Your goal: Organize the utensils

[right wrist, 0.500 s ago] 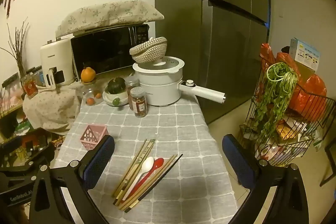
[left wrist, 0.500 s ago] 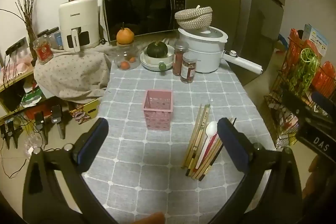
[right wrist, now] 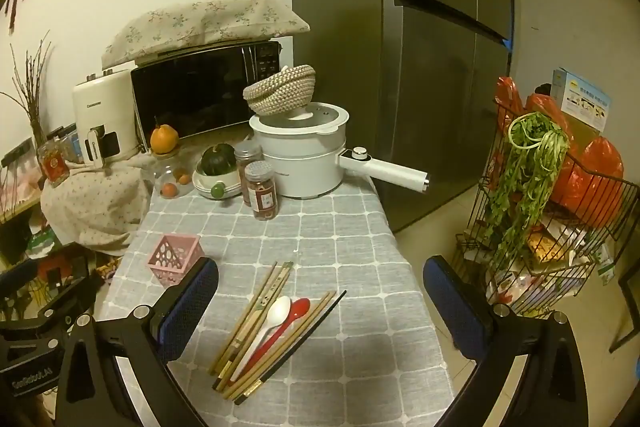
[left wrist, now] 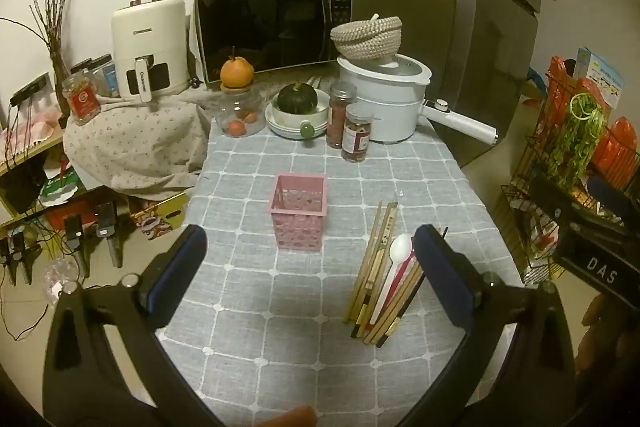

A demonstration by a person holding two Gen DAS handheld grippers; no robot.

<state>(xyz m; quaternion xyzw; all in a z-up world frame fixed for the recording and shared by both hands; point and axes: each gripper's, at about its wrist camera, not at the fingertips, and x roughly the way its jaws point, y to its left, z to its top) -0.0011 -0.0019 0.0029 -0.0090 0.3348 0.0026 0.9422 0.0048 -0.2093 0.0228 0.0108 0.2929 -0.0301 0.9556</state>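
A pink perforated utensil basket (left wrist: 299, 211) stands upright on the grey checked tablecloth (left wrist: 256, 311); it also shows in the right wrist view (right wrist: 174, 259). To its right lies a bundle of chopsticks (left wrist: 376, 267) with a white spoon (left wrist: 394, 267) and a red spoon (right wrist: 286, 327); the same chopsticks (right wrist: 260, 311) and white spoon (right wrist: 272, 317) show in the right wrist view. My left gripper (left wrist: 310, 251) is open and empty above the near part of the table. My right gripper (right wrist: 320, 283) is open and empty above the utensil bundle.
At the table's far end stand a white electric pot (left wrist: 386, 99) with a long handle, two spice jars (left wrist: 356, 137), a bowl with a green squash (left wrist: 298, 99) and a glass jar (left wrist: 238, 115). A wire rack (right wrist: 552, 227) with greens stands right of the table.
Both grippers have crept slightly forward towards the table. The utensils and basket have not moved.
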